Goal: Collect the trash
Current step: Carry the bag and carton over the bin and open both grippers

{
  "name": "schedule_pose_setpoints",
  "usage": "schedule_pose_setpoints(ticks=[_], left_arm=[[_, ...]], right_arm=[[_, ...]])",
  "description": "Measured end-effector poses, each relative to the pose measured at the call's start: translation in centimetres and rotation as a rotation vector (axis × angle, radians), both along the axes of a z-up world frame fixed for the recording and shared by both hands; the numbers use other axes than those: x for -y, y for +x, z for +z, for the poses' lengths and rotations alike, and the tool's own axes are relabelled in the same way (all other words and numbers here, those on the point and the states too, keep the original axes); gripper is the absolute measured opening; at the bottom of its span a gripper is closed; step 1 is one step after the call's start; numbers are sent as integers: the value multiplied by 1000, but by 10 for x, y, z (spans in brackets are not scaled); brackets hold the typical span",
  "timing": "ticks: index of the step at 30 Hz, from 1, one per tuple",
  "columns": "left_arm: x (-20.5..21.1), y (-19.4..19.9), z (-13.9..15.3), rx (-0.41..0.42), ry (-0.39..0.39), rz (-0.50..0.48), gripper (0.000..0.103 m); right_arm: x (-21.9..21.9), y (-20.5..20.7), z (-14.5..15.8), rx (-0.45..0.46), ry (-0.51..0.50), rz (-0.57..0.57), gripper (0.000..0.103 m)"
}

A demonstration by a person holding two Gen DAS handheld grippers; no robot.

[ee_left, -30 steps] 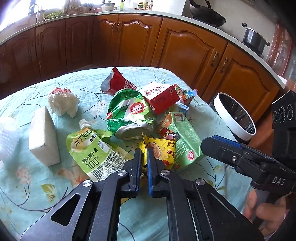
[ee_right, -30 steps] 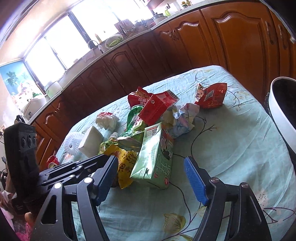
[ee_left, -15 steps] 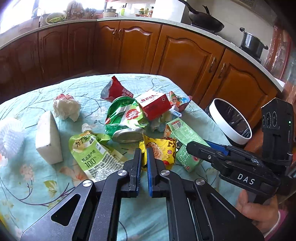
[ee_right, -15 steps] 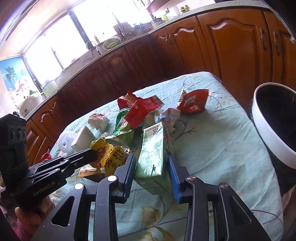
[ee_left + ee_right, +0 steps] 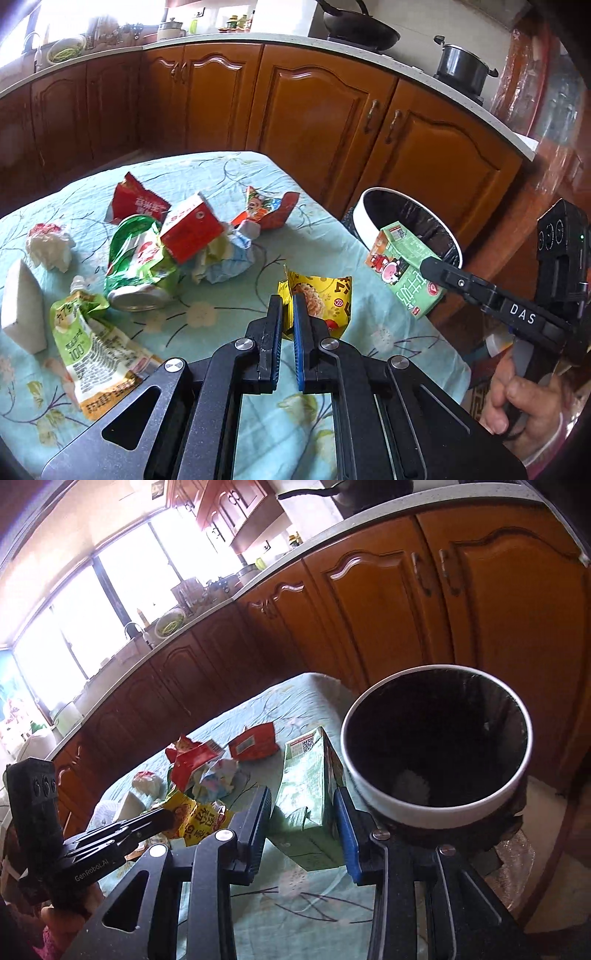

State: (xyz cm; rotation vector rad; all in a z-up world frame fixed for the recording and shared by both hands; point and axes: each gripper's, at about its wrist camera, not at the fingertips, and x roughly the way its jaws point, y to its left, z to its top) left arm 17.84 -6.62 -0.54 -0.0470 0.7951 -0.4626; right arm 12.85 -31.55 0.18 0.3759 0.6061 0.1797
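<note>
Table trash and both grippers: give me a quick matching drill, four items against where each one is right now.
Items:
1. green carton
2. yellow wrapper
3. red box
4. white block

Places:
A. on the trash pile
B. in the left gripper
C. far left on the table
D. in the right gripper, beside the bin

Pairs: 1-D, 2-B, 3-A, 4-C

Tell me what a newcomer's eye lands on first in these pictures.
First, the green carton clamped in the right tool, held beside the white-rimmed bin that stands off the table's edge. Next, the left tool pinching the yellow snack bag on the floral tablecloth. Behind it lies a heap of wrappers around a red carton.
</note>
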Motion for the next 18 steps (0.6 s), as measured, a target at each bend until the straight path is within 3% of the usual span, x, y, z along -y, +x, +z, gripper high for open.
schedule_pose_setpoints(ticks=[18], left_arm=[[102,35,23,46,6,-142,5]], right_arm=[[74,19,4,13,22,-131,35]])
